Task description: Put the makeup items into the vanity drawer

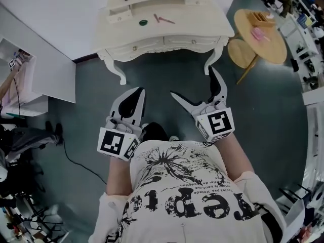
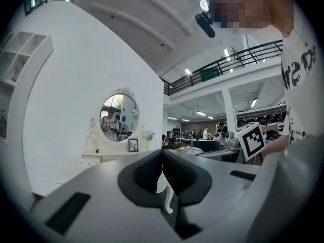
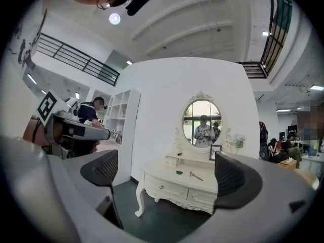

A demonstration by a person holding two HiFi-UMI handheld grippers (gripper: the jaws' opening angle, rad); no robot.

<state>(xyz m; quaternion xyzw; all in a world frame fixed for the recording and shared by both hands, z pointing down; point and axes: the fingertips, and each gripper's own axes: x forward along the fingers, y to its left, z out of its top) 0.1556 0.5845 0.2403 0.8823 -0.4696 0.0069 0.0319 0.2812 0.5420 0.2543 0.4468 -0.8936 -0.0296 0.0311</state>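
The left hand-held gripper (image 1: 137, 92) is closed on nothing and would probably only shove things unless opened. The right hand-held gripper (image 1: 192, 81) gapes empty. Well ahead of both, the green item (image 1: 143, 22) and pink stick (image 1: 163, 19) lie on the tabletop (image 1: 202, 22) above the closed vanity drawer (image 1: 135, 48), where a hasty reach could knock them off.

Cream carved vanity table (image 1: 202, 19), top centre, looks like painted wood with a soft sheen. Round side table (image 1: 273, 47), upper right, is bare pale wood. Dark teal floor (image 1: 167, 85) seems smooth and matt. Grey right gripper (image 3: 167, 173) is matt plastic with ribbed black pads (image 3: 233, 176).
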